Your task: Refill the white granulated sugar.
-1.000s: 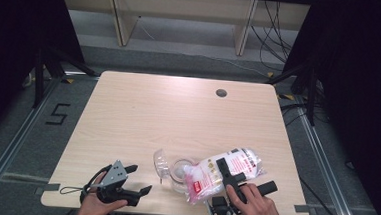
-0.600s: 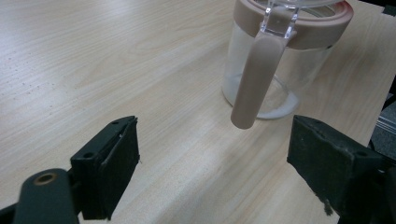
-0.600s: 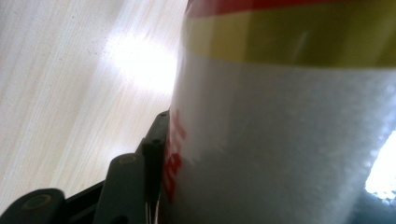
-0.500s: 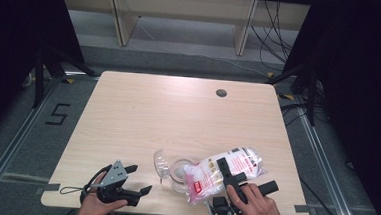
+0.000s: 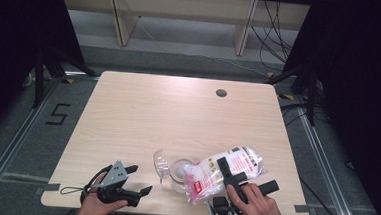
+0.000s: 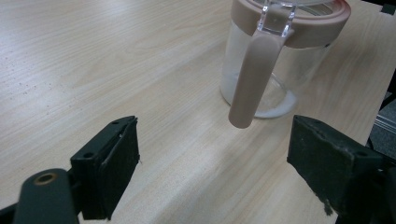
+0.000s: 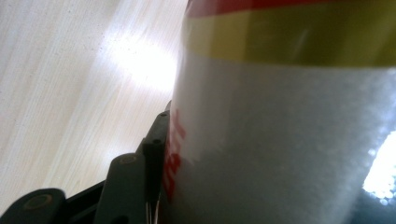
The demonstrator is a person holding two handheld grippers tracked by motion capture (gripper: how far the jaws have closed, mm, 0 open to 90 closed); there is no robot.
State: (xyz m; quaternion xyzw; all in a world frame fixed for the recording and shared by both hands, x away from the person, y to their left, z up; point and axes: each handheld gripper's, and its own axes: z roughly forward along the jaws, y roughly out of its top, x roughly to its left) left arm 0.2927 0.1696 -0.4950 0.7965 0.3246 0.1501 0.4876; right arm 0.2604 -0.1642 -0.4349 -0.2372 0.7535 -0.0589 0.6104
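Observation:
A clear jar (image 5: 177, 170) with a pinkish-brown rim and handle (image 6: 252, 79) stands near the table's front edge, its clear lid (image 5: 159, 161) flipped up to the left. A plastic bag of white grains (image 5: 243, 160) with red print lies tilted, its lower end over the jar's mouth. My right gripper (image 5: 239, 173) is shut on the bag (image 7: 289, 140), with one finger (image 7: 152, 154) pressed to its side. My left gripper (image 5: 143, 179) rests open at the front left, its jaws (image 6: 210, 168) wide apart and pointing at the jar (image 6: 280, 56), a short way off it.
The light wooden table (image 5: 153, 115) has a round cable hole (image 5: 221, 93) at the back right. Shelving (image 5: 184, 12) stands beyond the far edge. Dark stands flank both sides of the table.

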